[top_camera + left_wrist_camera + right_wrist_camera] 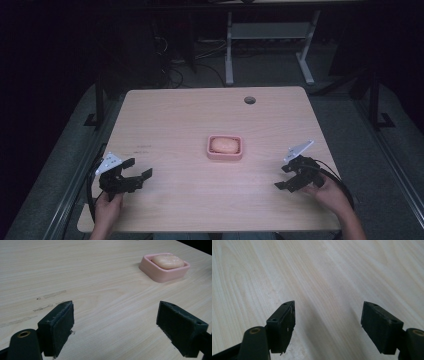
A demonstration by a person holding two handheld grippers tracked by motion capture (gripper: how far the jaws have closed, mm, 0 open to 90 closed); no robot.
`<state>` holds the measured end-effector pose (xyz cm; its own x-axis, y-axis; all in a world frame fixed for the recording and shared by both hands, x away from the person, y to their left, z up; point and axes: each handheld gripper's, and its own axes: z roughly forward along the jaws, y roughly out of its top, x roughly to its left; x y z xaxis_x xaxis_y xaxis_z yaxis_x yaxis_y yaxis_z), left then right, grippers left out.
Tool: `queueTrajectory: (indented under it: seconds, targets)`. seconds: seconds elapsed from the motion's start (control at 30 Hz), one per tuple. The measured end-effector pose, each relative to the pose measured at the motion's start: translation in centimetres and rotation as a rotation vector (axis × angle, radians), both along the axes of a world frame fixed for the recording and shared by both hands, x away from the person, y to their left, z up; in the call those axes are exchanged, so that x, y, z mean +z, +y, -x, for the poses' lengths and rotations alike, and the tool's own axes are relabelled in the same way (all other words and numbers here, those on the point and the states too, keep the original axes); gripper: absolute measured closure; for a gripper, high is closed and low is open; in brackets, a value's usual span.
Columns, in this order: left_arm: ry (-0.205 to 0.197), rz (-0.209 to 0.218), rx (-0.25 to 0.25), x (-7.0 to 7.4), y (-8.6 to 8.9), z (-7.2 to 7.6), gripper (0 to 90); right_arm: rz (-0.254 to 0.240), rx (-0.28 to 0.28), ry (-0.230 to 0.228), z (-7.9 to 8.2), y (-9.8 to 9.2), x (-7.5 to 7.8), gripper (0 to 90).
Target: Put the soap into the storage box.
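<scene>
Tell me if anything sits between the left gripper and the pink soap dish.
Nothing visible does. Bare table runs from the open left gripper to the pink soap dish, which holds the soap.

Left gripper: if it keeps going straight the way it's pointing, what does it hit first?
Probably bare tabletop. The left gripper has open jaws with nothing between them, and wood lies straight ahead. The pink soap dish holding the soap sits off to the right of that line, so it would likely pass beside it; depth is hard to judge.
</scene>
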<state>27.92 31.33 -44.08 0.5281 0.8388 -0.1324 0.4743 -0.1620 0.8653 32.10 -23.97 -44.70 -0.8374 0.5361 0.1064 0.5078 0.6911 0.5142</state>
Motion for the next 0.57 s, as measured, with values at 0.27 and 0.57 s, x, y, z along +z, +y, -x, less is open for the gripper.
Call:
queueTrajectory:
  seconds: [0.27,0.57]
  targets:
    - [0.000,0.003,-0.005,-0.1,-0.1,0.0,14.3,-0.015,-0.014,-0.026,1.4,-0.3,-0.2,27.1]
    - [0.000,-0.005,-0.018,0.0,-0.3,-0.1,14.3,-0.034,-0.013,-0.049,2.9,0.1,-0.5,26.2]
